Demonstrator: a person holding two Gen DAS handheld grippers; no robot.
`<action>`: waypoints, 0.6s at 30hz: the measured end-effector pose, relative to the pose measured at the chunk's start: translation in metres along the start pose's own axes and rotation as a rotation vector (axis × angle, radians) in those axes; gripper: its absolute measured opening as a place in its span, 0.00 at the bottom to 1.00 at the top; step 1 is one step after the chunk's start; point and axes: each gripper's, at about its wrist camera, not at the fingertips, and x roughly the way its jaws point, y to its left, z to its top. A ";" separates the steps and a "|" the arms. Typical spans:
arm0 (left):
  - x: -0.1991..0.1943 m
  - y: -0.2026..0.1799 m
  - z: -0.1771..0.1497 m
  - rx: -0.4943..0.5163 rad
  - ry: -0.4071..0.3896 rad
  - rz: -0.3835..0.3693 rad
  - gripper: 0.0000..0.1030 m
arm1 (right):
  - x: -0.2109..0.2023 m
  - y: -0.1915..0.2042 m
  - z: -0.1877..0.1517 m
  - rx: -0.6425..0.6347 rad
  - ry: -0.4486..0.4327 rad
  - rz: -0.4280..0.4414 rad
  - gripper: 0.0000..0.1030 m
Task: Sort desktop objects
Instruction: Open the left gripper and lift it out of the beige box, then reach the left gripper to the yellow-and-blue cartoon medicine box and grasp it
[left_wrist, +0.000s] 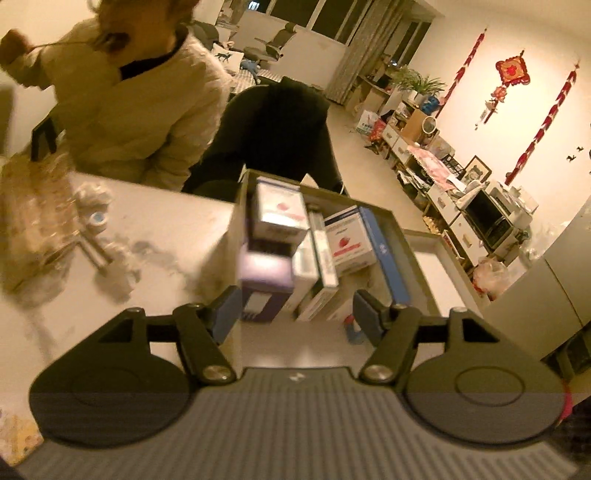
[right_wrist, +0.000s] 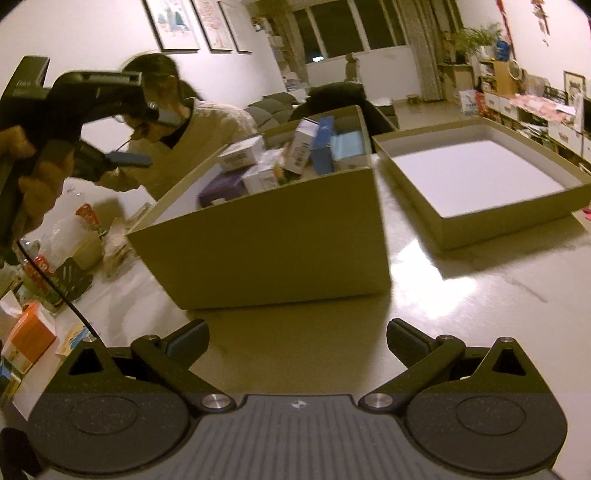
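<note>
A tall cardboard box (right_wrist: 266, 251) stands on the white table, packed with several small cartons. From above I see a white carton with a red fruit (left_wrist: 349, 240), a purple carton (left_wrist: 264, 280) and a flat blue one (left_wrist: 384, 254). My left gripper (left_wrist: 295, 312) hovers over the near part of this box with its jaws open and nothing pressed between the pads. My right gripper (right_wrist: 297, 343) is open over bare tabletop in front of the box, holding nothing. To the right of the box lies a shallow cardboard lid (right_wrist: 480, 229), white inside.
A person in a cream jacket (right_wrist: 177, 140) leans over the far left of the table. Snack bags, clear wrapping and an orange carton (right_wrist: 29, 339) crowd the table's left side. A black chair (left_wrist: 280, 125) stands behind the box. Shelves line the far wall.
</note>
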 end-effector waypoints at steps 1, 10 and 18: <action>-0.006 0.006 -0.003 -0.003 -0.002 0.002 0.67 | 0.001 0.004 0.001 -0.009 0.000 0.006 1.00; -0.058 0.058 -0.034 -0.020 -0.036 0.081 0.78 | 0.019 0.043 0.001 -0.089 0.024 0.082 1.00; -0.083 0.092 -0.066 -0.008 -0.052 0.198 0.91 | 0.033 0.074 -0.006 -0.135 0.059 0.147 1.00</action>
